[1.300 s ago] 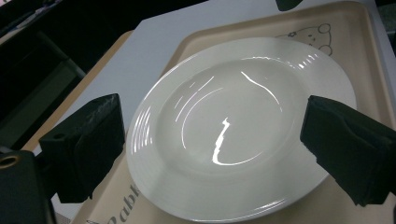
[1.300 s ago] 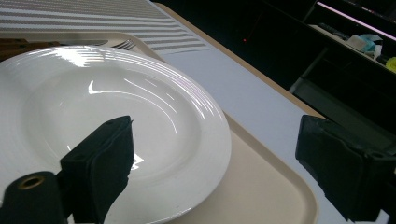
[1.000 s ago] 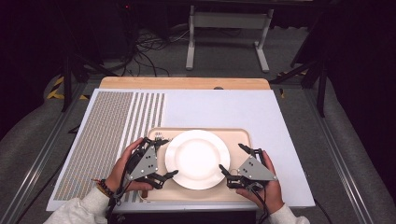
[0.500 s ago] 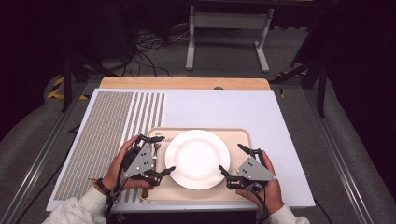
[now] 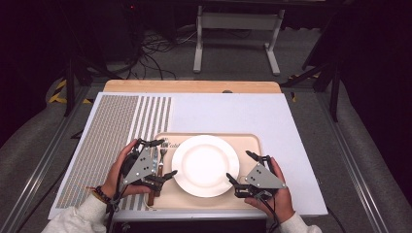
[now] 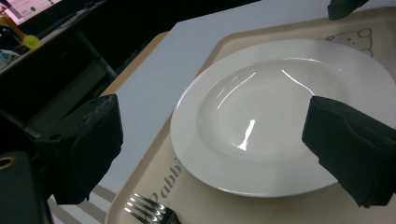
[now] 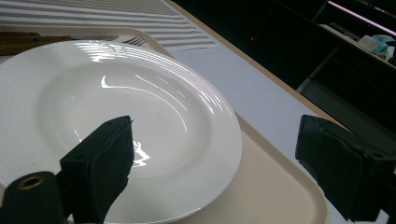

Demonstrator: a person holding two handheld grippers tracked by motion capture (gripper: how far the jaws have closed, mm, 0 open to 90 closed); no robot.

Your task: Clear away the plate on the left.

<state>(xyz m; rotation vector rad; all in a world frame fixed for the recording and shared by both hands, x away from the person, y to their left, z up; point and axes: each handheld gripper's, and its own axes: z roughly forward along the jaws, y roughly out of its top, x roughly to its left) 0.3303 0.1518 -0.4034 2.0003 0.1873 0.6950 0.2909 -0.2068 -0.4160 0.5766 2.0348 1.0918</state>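
You are holding both grippers wide apart and empty at the near edge of the desk, the left gripper at the plate's left side, the right gripper at its right. Between them the white plate is sitting in the middle of the beige tray, and a fork with a wooden handle is lying on the tray just left of the plate, under your left gripper.

From the right gripper view, one jaw is hanging over the plate's rim and the other out past the tray's edge. The plate looks glossy and shallow, so a pinch on that thin rim is likely to slip or tip it. On the left, closing low risks catching the fork tines.

The tray's raised lip is hemming the plate in closely. Farther off, the white mat is offering open room, with striped matting left.
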